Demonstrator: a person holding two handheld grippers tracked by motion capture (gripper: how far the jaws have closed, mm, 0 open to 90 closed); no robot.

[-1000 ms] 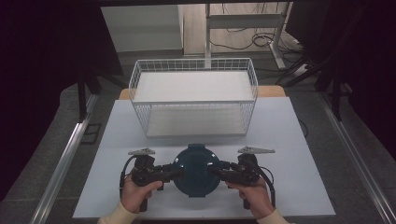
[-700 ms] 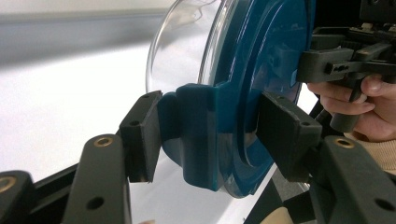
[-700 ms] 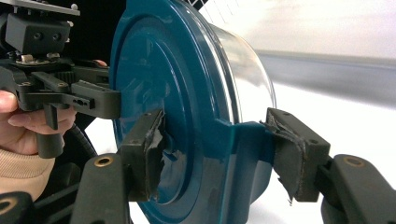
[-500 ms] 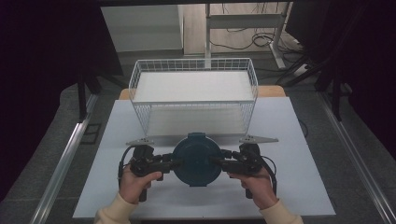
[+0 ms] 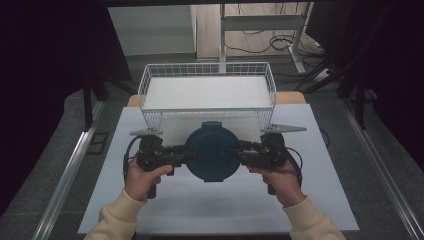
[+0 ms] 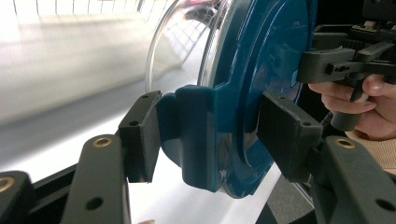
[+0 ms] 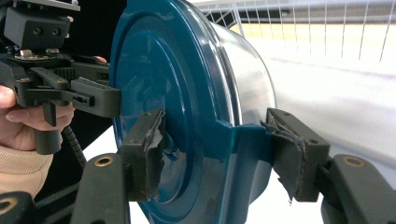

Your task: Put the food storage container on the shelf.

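White and flat, the worktop [image 5: 165, 200] is sitting under us, with dark floor around it. We are holding a round clear plastic tub with a dark blue lid [image 5: 211, 152] between our two tools, up in the air just in front of the white wire basket [image 5: 207, 70]. Our left tool [image 5: 187, 155] is squeezing the blue clip on one side, its jaws partly closed on it. Our right tool [image 5: 235, 152] is pinching the clip on the other side. Gripping both sides is keeping the tub steady. We are seeing nothing inside the tub, and nothing is lying in the basket.
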